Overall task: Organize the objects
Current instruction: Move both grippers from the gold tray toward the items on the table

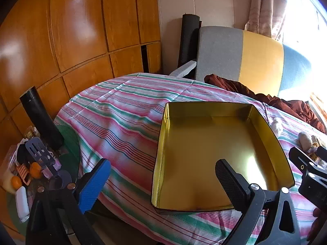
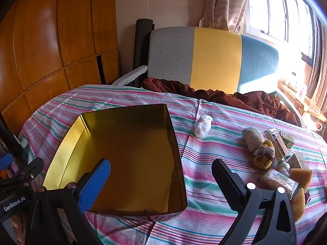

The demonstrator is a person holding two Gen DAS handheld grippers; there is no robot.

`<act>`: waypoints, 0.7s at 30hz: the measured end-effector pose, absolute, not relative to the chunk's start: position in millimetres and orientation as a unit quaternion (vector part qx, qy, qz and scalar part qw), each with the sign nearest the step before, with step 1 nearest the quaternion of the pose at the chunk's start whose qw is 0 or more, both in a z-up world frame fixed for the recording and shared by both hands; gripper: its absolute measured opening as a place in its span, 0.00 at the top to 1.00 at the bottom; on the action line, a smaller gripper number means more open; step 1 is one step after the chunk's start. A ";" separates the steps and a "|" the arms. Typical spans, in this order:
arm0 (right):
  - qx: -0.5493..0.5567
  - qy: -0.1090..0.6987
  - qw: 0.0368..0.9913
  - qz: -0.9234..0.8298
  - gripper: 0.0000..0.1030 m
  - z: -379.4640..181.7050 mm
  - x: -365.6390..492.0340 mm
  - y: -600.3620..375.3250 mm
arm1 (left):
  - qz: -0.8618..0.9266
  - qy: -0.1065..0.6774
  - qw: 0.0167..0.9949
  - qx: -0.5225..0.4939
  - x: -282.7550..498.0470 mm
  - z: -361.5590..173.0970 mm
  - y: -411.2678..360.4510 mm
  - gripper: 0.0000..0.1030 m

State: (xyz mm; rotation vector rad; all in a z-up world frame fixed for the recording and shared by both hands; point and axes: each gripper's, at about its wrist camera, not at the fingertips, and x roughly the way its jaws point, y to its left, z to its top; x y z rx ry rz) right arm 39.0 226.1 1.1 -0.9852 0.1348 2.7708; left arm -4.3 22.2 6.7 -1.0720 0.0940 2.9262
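Striped cloth [image 2: 214, 143] in pink, green and white covers a worktop, with glossy wooden cupboard doors [image 1: 71, 30] behind on the left and a grey, yellow and blue chair back [image 2: 212, 59] beyond it near a bright window [image 2: 280, 12]. Dark red fabric [image 2: 235, 98] lies bunched at the far edge of the cloth. An open gold tin box [image 2: 130, 157] sits on the cloth with nothing inside it.

To the right of the box lies a cluster of small things: a crumpled white bag [image 2: 202, 125], a pale beige roll [image 2: 252, 136], a yellow knotted bundle [image 2: 263, 156], clear packets of food [image 2: 276, 180] and tan sponges [image 2: 301, 176].

Both tools hover above the near side, angled downward. The left tool [image 1: 163, 183] stands wide apart, holding nothing, over the box's near left edge. The right tool [image 2: 161, 183] is also spread wide and empty, over the box's near right corner. Beside the worktop on the left, a low surface holds a dark cylinder [image 1: 40, 116], oranges [image 1: 35, 169] and a slotted spatula [image 1: 40, 153].
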 end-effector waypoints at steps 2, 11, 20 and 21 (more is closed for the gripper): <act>-0.332 0.049 0.103 0.936 0.02 0.5 40.4 230.1 | 0.938 0.034 0.014 -0.344 -3.7 5.6 25.8 0.00; -0.334 0.062 0.119 0.933 0.02 -3.6 44.1 249.5 | 0.931 0.061 0.031 -0.358 -5.8 -2.7 43.2 0.00; -0.335 0.069 0.157 0.927 0.02 -5.1 49.7 278.8 | 0.923 0.103 0.100 -0.358 -0.3 -10.6 66.3 0.00; -0.336 0.071 0.164 0.925 0.02 -5.2 50.8 284.8 | 0.920 0.105 0.108 -0.363 -0.8 -11.6 69.6 0.00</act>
